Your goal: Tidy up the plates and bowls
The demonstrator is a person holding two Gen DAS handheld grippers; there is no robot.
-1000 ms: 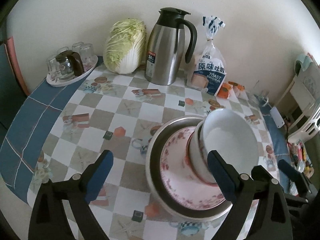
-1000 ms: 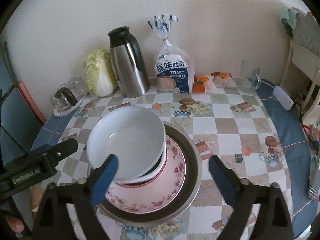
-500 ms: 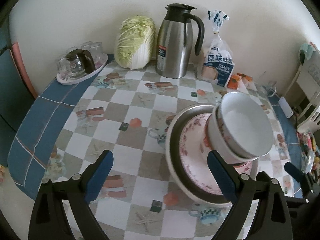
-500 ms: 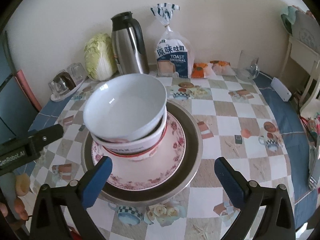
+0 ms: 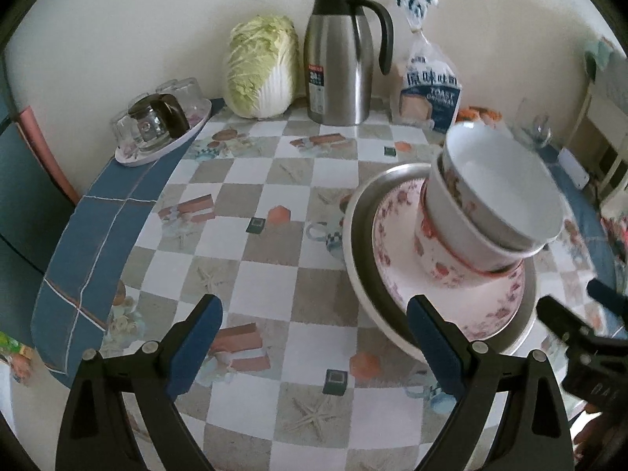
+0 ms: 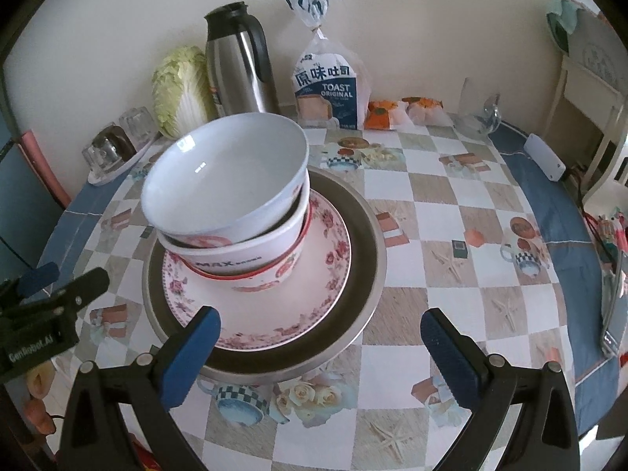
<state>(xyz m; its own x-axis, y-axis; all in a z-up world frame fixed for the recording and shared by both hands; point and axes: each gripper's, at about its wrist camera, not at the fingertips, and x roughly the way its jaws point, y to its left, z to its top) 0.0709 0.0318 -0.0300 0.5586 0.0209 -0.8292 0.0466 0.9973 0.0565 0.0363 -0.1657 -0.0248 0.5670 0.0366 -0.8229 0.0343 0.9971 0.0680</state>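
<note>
We read "TOAST ORIGINAL" under large Chinese characters, 原味吐司, on the bread bag [image 6: 326, 90]. The lower bowl [image 6: 235, 263] in the stack carries "MAX" followed by smaller characters too blurred for us to read. The left gripper [image 6: 37, 324], seen from the right wrist, bears "GenRobot.AI". The thermos [image 5: 338, 66] has a red label whose print we cannot make out.

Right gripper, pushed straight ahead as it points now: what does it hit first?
Likely the metal tray rim near its left finger, then the floral plate and stacked bowls. Depth is uncertain; right gripper is open.
</note>
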